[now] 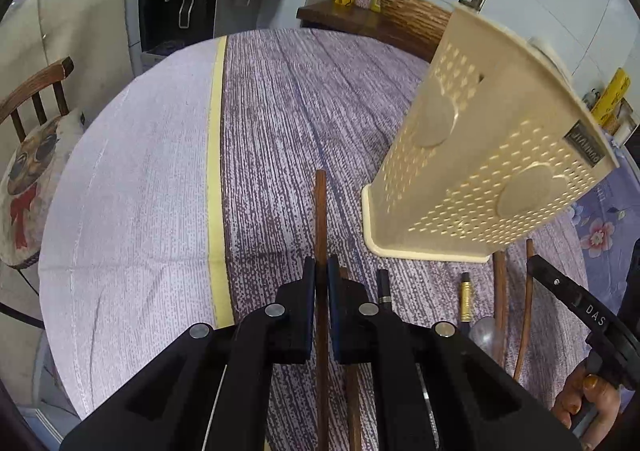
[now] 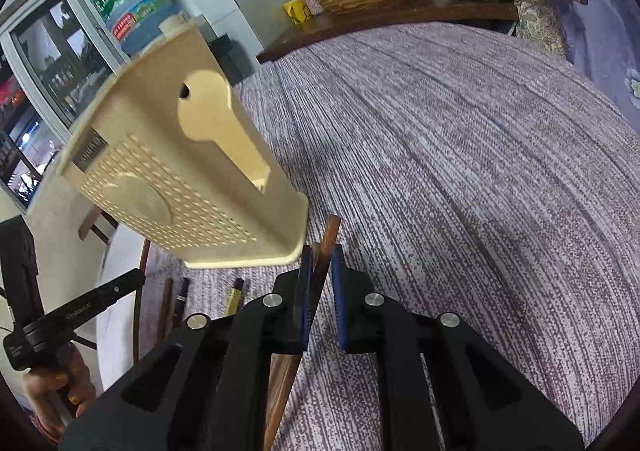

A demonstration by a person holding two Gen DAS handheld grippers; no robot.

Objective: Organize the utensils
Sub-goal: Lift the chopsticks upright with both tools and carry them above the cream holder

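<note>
A brown chopstick (image 1: 320,219) sits pinched in the left gripper (image 1: 321,271), just beside the cream utensil holder (image 1: 492,155) on the purple desk (image 1: 280,111). The right gripper (image 2: 320,263), marked "DAS", is narrowly spread around another chopstick (image 2: 326,247).

A round table (image 1: 160,171) in purple striped cloth lies ahead of the grippers. Far left stands a wooden chair (image 1: 38,91); beyond, a water dispenser (image 1: 168,7) against white tiled walls.
</note>
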